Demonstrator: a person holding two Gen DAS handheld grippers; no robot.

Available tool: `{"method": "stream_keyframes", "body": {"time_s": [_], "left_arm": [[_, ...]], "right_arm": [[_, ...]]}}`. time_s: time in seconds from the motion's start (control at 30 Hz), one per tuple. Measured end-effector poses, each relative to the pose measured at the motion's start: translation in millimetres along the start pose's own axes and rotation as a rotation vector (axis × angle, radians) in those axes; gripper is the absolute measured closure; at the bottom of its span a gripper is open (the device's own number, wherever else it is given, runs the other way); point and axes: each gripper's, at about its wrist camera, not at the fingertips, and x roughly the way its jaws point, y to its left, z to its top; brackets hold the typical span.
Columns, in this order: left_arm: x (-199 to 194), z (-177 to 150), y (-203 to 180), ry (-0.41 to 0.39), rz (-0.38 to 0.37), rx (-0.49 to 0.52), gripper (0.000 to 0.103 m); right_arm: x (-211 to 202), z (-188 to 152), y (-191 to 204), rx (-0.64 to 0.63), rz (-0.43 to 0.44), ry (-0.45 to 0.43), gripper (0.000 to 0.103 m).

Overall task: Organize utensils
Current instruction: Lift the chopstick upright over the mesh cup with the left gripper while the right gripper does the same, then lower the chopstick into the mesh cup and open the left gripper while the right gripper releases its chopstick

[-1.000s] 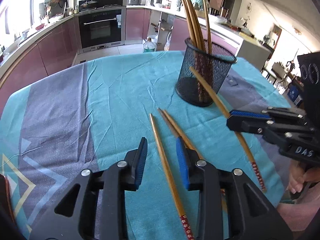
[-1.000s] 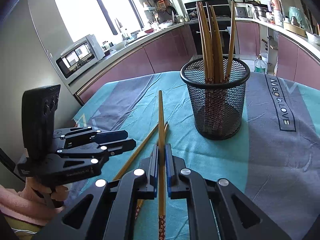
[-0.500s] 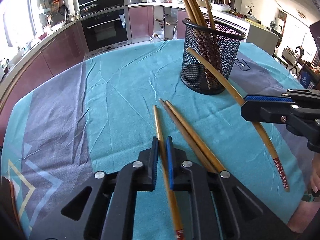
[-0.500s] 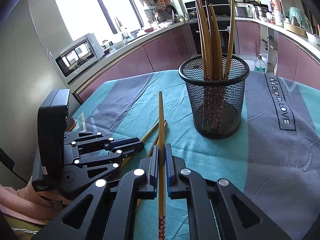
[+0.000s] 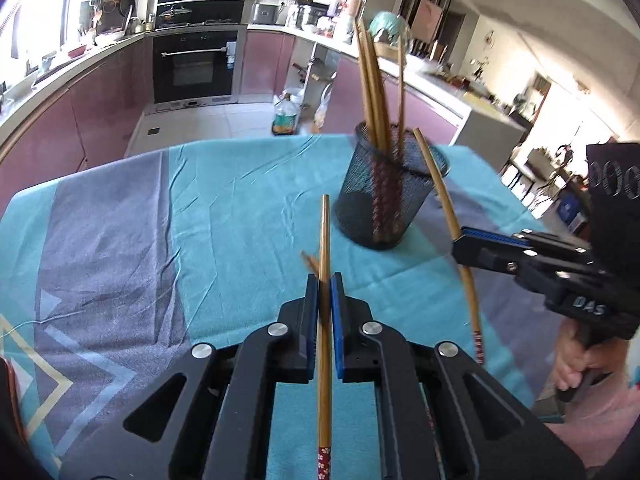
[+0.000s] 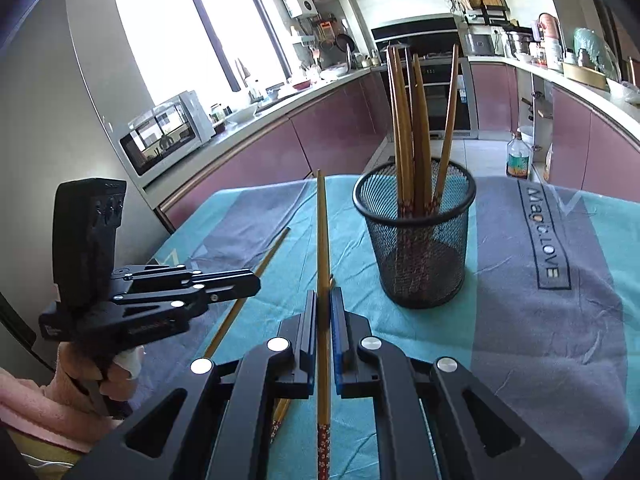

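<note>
Chopsticks in both tools, then! Left gripper (image 5: 325,280) has its blue pads clamped tight on 1 bamboo chopstick (image 5: 325,240), whose tip is off the teal tablecloth (image 5: 240,200) and points toward the black mesh holder (image 5: 384,200). Right gripper (image 6: 324,300) is pinched just as narrow on a second chopstick (image 6: 322,232), whose plain tip points left of the holder and whose red patterned end trails back between the arms. Inside that holder, 5 or so chopsticks (image 6: 412,120) stand upright, leaning on the rim. On the cloth below the right gripper, loose chopsticks (image 6: 280,416) lie flat beneath it.
</note>
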Motion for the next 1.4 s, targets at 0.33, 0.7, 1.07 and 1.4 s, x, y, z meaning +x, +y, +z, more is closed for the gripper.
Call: {"method": "stream_keyframes", "body": {"time_s": [0.33, 0.7, 1.07, 1.4], "left_arm": [[-46, 22, -5, -0.116, -0.154, -0.020, 0.096], [-89, 59, 3, -0.263, -0.225, -0.048, 0.096], [-99, 112, -19, -0.336, -0.208, -0.002, 0.096], [-104, 144, -39, -0.382, -0.185, 0.035, 0.096]], "right_arm": [[-27, 17, -2, -0.005, -0.008, -0.100, 0.097], [-53, 54, -5, -0.042, -0.027, -0.200, 0.097], [-77, 93, -5, -0.088, -0.057, -0.301, 0.097], [-78, 112, -14, -0.094, -0.079, -0.341, 0.097]]}}
